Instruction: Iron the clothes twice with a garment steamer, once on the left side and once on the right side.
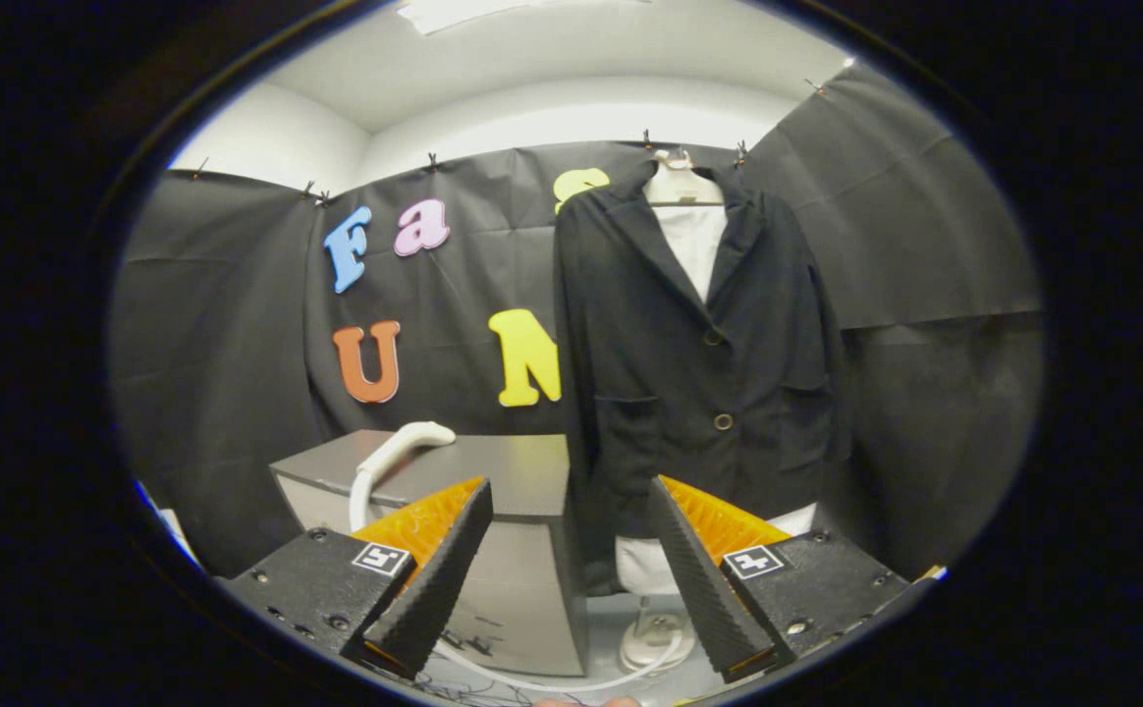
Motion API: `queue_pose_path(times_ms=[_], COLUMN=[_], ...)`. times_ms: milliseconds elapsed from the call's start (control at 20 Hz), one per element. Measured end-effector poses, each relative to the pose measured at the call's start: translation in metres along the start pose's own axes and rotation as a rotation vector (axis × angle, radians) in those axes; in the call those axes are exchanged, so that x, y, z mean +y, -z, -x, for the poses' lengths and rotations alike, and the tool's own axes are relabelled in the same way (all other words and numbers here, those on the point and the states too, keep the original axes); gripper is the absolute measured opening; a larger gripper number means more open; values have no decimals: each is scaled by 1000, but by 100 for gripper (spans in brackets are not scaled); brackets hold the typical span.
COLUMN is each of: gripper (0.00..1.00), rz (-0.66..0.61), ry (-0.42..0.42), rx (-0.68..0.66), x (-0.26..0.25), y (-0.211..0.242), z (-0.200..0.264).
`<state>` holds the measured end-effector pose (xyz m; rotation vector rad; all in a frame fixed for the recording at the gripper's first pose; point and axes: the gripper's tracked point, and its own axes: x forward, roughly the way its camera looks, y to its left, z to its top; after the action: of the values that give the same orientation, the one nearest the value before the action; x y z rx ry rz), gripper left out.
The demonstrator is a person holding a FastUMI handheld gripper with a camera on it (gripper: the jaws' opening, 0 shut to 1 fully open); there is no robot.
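I hold the gripper point(569, 550) with its two fingers spread wide apart; nothing sits between them and neither finger touches anything.

Beyond the fingers, slightly toward the right finger, I see the dark blazer point(699, 363) hanging upright on a white dress form point(689, 231). The blazer is buttoned at the front, with two buttons visible down its centre and a pocket on each side. The white base of the form point(652, 638) stands on the floor below the hem, just inside the right finger.

Beyond the left finger, a grey cabinet point(522, 471) stands just beside the blazer. The garment steamer handle point(397, 454), white and curved, rests on the cabinet top above the left finger. Its white hose point(571, 681) runs down the cabinet side and across the floor toward the form's base.

The steamer handle lies ahead of the left finger, well apart from both fingers.
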<state>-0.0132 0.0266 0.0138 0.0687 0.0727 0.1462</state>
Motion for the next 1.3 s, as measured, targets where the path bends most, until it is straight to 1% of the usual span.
queue_pose_path(times_ms=[50, 150, 300, 450, 600, 750, 850, 950, 1150, 1200, 1300], gripper=[100, 100, 100, 100, 99, 100, 100, 100, 98, 92, 84], rz=[-4, -11, -11, -8, -35, -59, -40, -8, 29, 35, 44], ry=[-14, -47, -117, -203, -288, -345, -354, -333, -298, -287, -273], rx=[8, 36, 98, 149, 196, 255, 299, 355, 503, 539, 604], x=[8, 42, 94, 138, 181, 221, 240, 251, 270, 271, 276], y=[-4, 2, 17, 19, 17, 14, 16, 24, 55, 65, 80], z=[2, -12, -51, -90, -132, -175, -201, -231, -275, -281, -293])
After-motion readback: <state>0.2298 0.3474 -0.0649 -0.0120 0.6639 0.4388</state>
